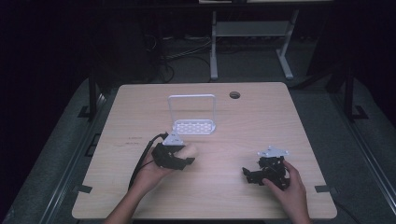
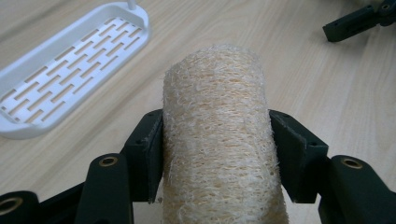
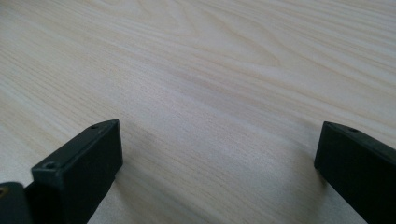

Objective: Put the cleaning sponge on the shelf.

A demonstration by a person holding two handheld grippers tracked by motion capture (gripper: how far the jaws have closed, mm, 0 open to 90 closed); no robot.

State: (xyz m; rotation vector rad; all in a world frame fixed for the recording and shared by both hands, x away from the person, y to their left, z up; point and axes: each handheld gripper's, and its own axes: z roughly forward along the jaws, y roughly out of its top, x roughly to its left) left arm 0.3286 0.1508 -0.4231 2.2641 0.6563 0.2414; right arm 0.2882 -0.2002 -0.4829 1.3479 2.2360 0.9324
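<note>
Loofah clamped in the left hand-held gripper, right one spread over bare counter

The left hand-held gripper [image 2: 215,140] grips a pale, fibrous loofah roll [image 2: 217,135]: in the left gripper view both black jaws press against its sides, and the roll runs lengthwise between them, its rounded far end reaching past the jaw tips. In the high view the same roll [image 1: 189,150] pokes out of the left hand-held gripper [image 1: 180,157] just in front of the white slotted rack [image 1: 194,126], which stands near the middle of the wooden counter [image 1: 140,112] with its wire frame upright. The rack's slotted tray [image 2: 70,65] lies just beside the loofah, not touching it. The right hand-held gripper [image 1: 252,175], held by the person's right hand [image 1: 292,189], sits well apart to the right; its jaws stand wide apart over bare wood grain, with nothing between them
</note>
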